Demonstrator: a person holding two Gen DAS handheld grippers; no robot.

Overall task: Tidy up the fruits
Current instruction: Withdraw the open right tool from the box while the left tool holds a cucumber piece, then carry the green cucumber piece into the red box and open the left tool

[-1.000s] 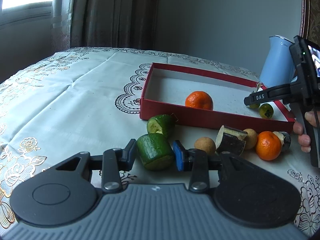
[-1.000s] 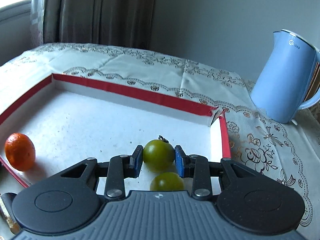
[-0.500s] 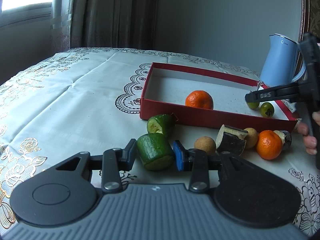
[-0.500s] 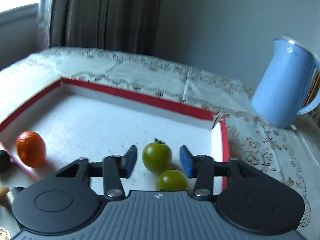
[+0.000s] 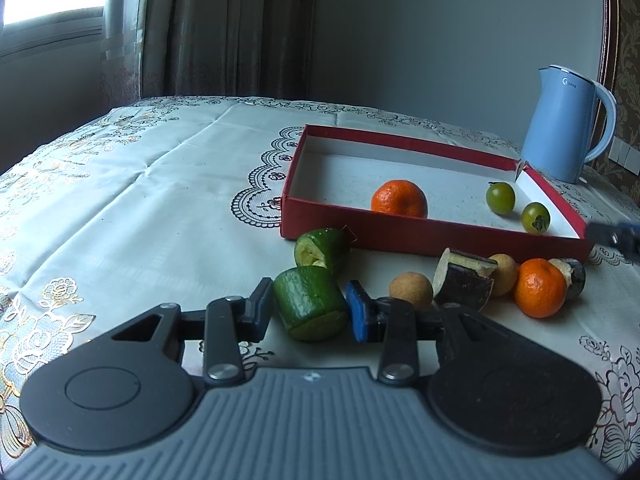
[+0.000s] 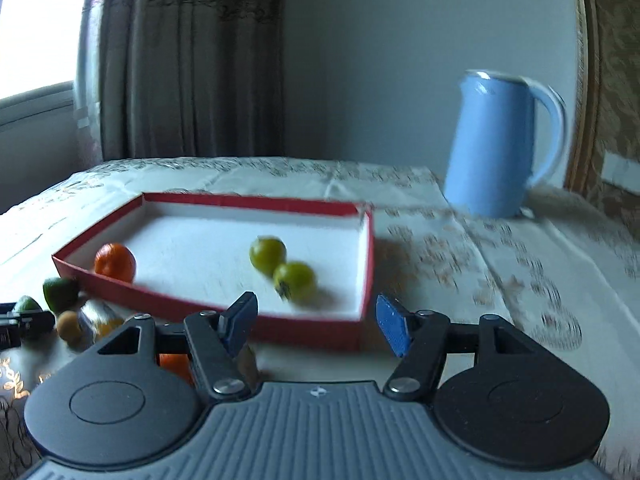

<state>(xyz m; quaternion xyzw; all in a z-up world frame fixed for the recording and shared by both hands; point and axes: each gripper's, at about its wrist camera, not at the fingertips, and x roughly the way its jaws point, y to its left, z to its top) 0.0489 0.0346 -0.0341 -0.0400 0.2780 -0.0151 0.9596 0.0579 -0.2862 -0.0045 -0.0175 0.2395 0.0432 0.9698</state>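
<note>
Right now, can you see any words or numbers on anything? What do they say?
Blue kettle: a small printed brand near its rim, too small to read for sure.
Left gripper and right gripper: each has only a tiny round emblem on its body, no words.
Nothing else carries text.
</note>
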